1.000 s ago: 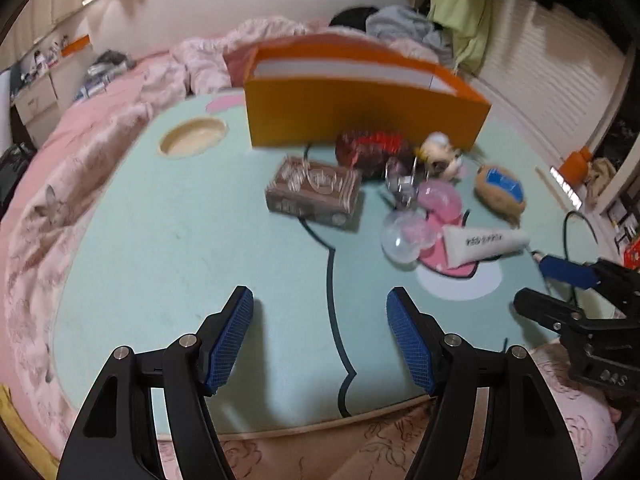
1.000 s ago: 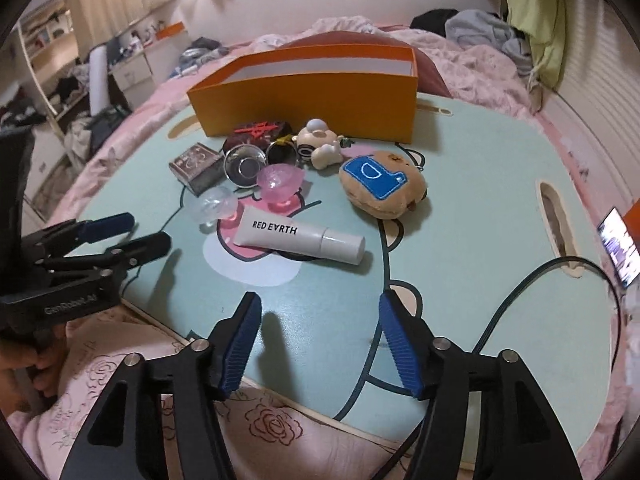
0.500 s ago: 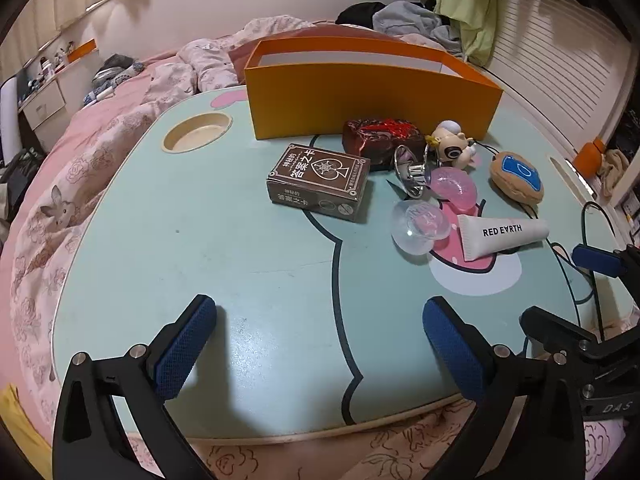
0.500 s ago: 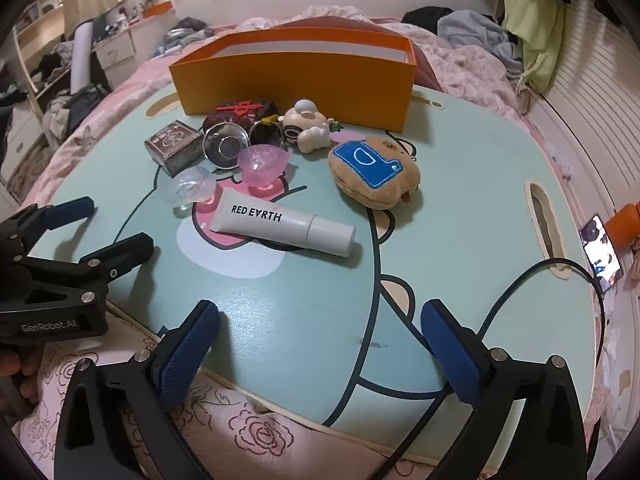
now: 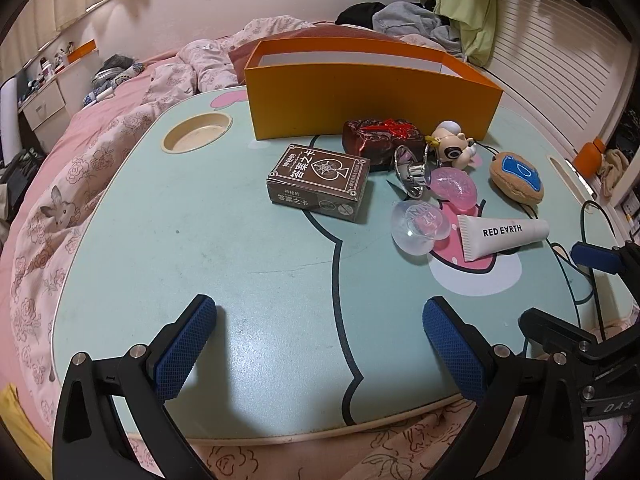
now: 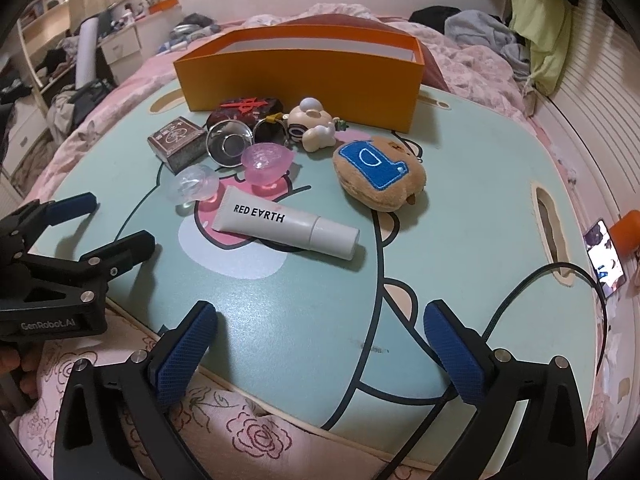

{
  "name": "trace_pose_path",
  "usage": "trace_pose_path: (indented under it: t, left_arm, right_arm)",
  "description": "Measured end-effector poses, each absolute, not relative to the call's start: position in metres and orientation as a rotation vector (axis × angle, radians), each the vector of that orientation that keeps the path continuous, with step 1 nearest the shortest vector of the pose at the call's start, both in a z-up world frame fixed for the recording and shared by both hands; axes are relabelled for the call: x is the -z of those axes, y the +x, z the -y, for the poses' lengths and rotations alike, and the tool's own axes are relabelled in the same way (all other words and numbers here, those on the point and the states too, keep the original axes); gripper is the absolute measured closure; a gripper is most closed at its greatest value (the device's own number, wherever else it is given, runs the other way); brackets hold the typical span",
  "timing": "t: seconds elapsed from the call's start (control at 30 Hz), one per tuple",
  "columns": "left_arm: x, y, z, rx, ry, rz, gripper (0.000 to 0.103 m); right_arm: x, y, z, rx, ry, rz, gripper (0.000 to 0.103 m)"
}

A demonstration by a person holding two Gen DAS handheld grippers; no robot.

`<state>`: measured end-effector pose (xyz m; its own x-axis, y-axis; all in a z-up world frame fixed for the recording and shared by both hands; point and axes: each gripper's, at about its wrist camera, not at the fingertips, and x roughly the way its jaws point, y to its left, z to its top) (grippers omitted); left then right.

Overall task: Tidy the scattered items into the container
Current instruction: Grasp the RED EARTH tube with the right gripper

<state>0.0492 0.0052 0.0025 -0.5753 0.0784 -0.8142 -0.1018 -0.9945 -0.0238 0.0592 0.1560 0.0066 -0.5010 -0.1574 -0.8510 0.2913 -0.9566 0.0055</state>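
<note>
An orange box (image 5: 368, 92) (image 6: 304, 84) stands open-topped at the far side of a mint-green lap table (image 5: 224, 248) (image 6: 460, 216). In front of it lie a brown card box (image 5: 318, 182) (image 6: 176, 142), a dark red wrapped packet (image 5: 380, 138) (image 6: 244, 108), a small metal cup (image 5: 412, 172) (image 6: 228, 144), a pink shell (image 5: 456, 188) (image 6: 266, 160), a clear shell (image 5: 418, 226) (image 6: 192, 182), a white tube (image 5: 502, 234) (image 6: 286, 226), a cream figurine (image 5: 452, 150) (image 6: 310, 124) and a brown plush (image 5: 518, 178) (image 6: 378, 174). My left gripper (image 5: 320, 340) hovers open over the near table edge, nothing between its fingers. My right gripper (image 6: 318, 340) is open too, near the front edge, short of the tube.
The table rests on a pink flowered quilt (image 5: 44, 200). It has a round cup recess (image 5: 196, 136) at far left and a slot (image 6: 550, 228) at right. A black cable (image 6: 520, 292) crosses the near right corner. Clothes are heaped behind the box. A lit phone (image 6: 606, 260) lies at right.
Both grippers' jaws have spread from half-closed to wide open. Neither gripper has shifted over the table, and no item has moved.
</note>
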Motion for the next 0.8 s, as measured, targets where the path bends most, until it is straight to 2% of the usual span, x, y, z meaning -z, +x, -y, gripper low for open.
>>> trace_pose_path:
  t: [0.2, 0.27, 0.33, 0.37, 0.43, 0.47, 0.53, 0.57, 0.8]
  left_arm:
    - [-0.002, 0.05, -0.005, -2.701, -1.393, -0.038, 0.0]
    - [-0.002, 0.049, -0.005, -2.701, -1.391, -0.035, 0.0]
    - [-0.003, 0.049, -0.005, -2.701, -1.389, -0.034, 0.0]
    - [-0.003, 0.049, -0.005, -2.702, -1.388, -0.035, 0.0]
    - [-0.003, 0.049, -0.005, -2.702, -1.387, -0.035, 0.0]
    - [-0.003, 0.05, -0.005, -2.703, -1.386, -0.035, 0.0]
    - [-0.003, 0.05, -0.005, -2.703, -1.386, -0.035, 0.0]
    - [-0.003, 0.05, -0.005, -2.703, -1.385, -0.034, 0.0]
    - [-0.003, 0.051, -0.005, -2.703, -1.385, -0.034, 0.0]
  right_arm:
    - [-0.009, 0.059, -0.16, 2.478, 1.383, -0.19, 0.0]
    - [-0.016, 0.059, -0.173, 2.445, 1.317, -0.062, 0.0]
    - [-0.03, 0.062, -0.19, 2.402, 1.182, 0.084, 0.006]
    - [-0.038, 0.062, -0.197, 2.393, 1.115, 0.098, 0.01]
    - [-0.048, 0.059, -0.2, 2.418, 1.044, -0.008, 0.028]
    - [-0.049, 0.056, -0.199, 2.413, 1.036, -0.057, 0.033]
    - [-0.047, 0.046, -0.196, 2.334, 1.061, -0.092, 0.051]
    - [-0.045, 0.041, -0.194, 2.281, 1.077, -0.088, 0.056]
    - [-0.025, 0.025, -0.169, 2.207, 1.093, -0.225, 0.058]
